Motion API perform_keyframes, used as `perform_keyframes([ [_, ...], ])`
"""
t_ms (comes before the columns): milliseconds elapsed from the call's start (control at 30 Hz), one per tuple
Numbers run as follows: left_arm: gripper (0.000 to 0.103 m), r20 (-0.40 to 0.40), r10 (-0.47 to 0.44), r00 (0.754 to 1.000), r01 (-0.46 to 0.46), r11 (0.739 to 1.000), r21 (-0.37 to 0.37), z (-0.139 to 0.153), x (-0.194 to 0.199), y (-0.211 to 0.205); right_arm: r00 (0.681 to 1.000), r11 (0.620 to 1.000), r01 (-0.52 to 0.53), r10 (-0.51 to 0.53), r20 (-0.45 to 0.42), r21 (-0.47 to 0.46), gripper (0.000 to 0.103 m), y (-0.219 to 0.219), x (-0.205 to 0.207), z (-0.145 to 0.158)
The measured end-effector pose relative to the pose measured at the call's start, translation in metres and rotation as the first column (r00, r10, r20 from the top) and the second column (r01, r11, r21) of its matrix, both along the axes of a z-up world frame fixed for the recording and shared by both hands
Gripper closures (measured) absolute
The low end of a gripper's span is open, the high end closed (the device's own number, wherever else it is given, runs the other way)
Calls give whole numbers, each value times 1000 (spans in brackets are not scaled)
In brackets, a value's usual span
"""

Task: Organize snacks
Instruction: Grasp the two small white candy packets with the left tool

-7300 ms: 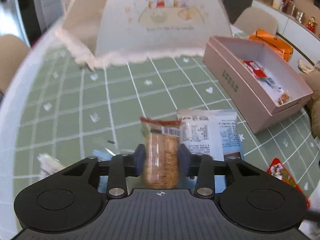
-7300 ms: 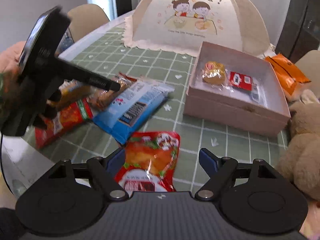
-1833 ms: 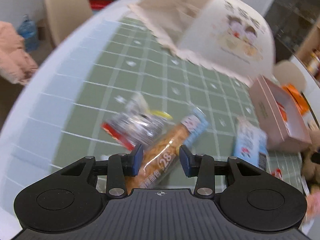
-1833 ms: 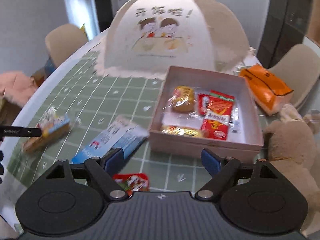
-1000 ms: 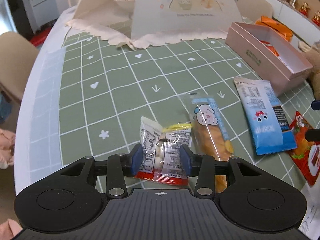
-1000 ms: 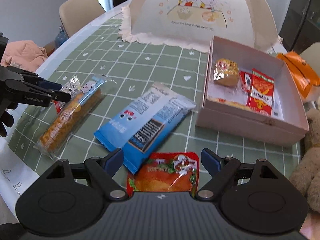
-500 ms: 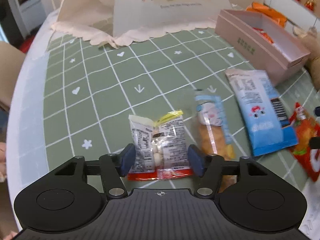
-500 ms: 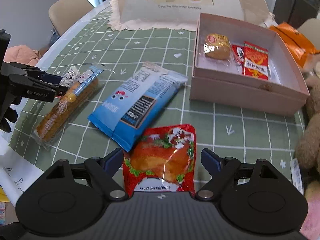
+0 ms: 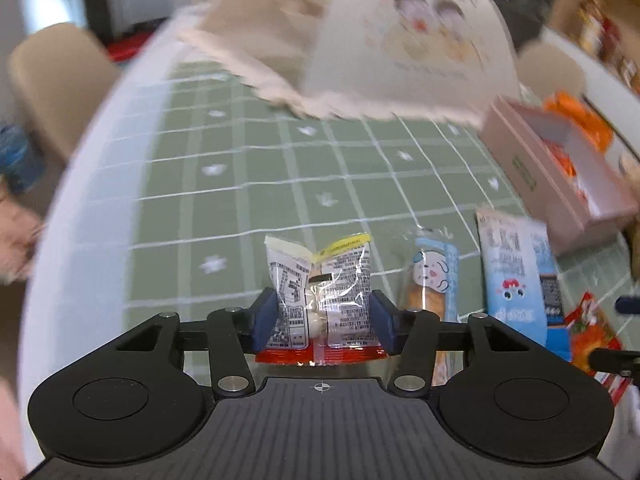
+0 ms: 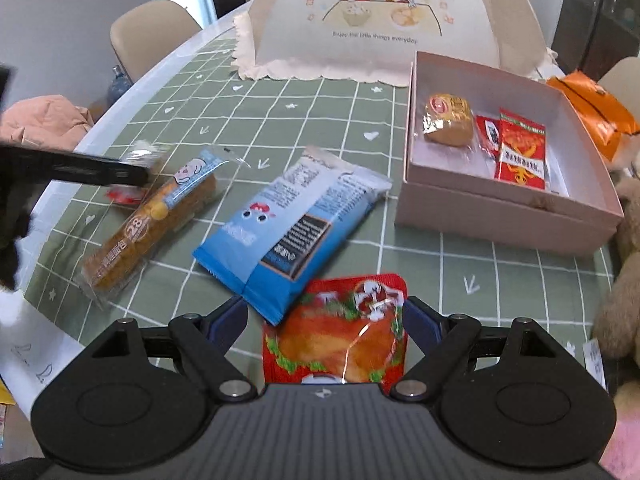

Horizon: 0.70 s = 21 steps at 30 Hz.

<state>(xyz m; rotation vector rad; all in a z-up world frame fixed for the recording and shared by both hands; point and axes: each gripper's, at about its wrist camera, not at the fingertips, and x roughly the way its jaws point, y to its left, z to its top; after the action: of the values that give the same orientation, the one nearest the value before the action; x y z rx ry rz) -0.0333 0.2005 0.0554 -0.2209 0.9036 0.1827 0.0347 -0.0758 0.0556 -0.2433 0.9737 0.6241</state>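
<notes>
— Presumably something was held by the left gripper (image 9: 322, 322)?

— A small clear packet (image 9: 320, 286) with a red bottom edge was seen between its blue pads (image 9: 264, 322), which were closing on it. Both pads were set at the packet's sides, though a firm pinch could not be confirmed. The packet seemed raised off the cloth and upright, probably so it could be carried.

— And the right gripper (image 10: 326, 322)?

— It was held wide, with nothing gripped. A red pouch (image 10: 340, 328) lay flat on the cloth between its fingers, untouched on the left side at least; it was judged to have been lined up as the next pick.

— What lay further out?

— A long bread bar (image 10: 152, 220) was left just beside the packet, and a blue bag (image 10: 288, 224) beside that, its corner touching or overlapping the pouch. These had not yet been put away.

— Where were the snacks meant to go?

— Into the pink box (image 10: 504, 216), it was supposed, at the right of the green checked cloth (image 10: 328, 120). A round cake (image 10: 448, 120) and two red sachets (image 10: 520, 148) had already been placed inside. An orange bag (image 10: 592, 112) was seen behind the box, and a domed food cover (image 10: 392, 16) stood at the far end.
</notes>
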Motion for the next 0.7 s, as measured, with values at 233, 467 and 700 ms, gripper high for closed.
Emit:
perform_keyframes([
  [233,47,73,70,995,-50,969,-240,35,-49,-2,997,1000,13,-15,-71,-27,18,-14,6,-23],
  [467,47,-51,-158,986,139,952,-273,5,-36,-96,998,997,-33,29,-50,-69,13,-23,-12,-37],
  [700,47,-155,-89,984,67,988,-142,-2,-40,-110,1000,999,17,-17,12,45,13,-14,7,-9],
])
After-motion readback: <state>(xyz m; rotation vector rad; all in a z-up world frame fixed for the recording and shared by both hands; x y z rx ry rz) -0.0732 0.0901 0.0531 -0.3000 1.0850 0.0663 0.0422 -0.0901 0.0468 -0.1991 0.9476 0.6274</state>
